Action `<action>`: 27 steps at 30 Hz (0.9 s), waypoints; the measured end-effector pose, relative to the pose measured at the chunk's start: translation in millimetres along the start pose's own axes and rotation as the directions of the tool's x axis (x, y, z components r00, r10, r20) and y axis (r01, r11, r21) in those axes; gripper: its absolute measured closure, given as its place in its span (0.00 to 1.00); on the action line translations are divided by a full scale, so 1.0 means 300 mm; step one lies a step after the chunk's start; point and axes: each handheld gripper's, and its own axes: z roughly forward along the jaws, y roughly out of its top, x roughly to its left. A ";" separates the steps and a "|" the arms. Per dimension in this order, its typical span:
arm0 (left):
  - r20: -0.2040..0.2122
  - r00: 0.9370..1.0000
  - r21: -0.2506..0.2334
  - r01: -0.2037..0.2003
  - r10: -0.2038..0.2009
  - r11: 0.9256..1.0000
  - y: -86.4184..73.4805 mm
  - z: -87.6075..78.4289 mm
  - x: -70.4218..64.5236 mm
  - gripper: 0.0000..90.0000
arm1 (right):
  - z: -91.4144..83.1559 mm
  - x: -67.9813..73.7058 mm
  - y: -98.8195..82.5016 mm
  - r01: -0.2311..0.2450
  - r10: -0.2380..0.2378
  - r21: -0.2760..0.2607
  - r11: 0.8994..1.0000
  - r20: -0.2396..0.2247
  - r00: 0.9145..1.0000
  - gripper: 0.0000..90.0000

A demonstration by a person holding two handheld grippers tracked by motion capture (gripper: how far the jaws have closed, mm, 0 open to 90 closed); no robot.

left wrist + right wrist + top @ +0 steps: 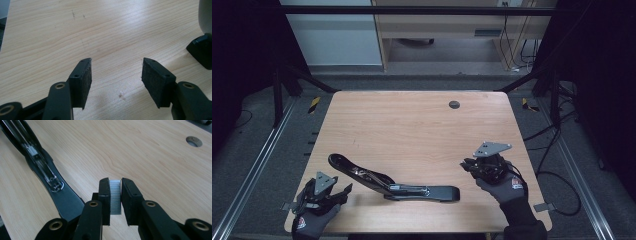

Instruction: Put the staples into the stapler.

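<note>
The right gripper (115, 195) is pinching a silvery strip of staples (115, 196) between its nearly closed pads, holding it above the bare wooden table (412, 125) off the near right end of the opened black stapler (392, 184). The left gripper (116, 80) is standing with its jaws wide apart and nothing between them, hovering low over the tabletop near the front left corner, with the stapler lying spread open between the two hands.

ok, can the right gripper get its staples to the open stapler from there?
Probably yes. The right gripper is shut on the staples, the stapler lies open beside it, with bare table between; the left gripper sits at the far end.
</note>
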 end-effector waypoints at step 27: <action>0.005 1.000 0.006 0.019 -0.019 1.000 -0.003 0.008 0.012 0.45 | 0.106 0.092 0.172 0.134 -0.136 -0.026 0.991 -0.172 0.976 0.87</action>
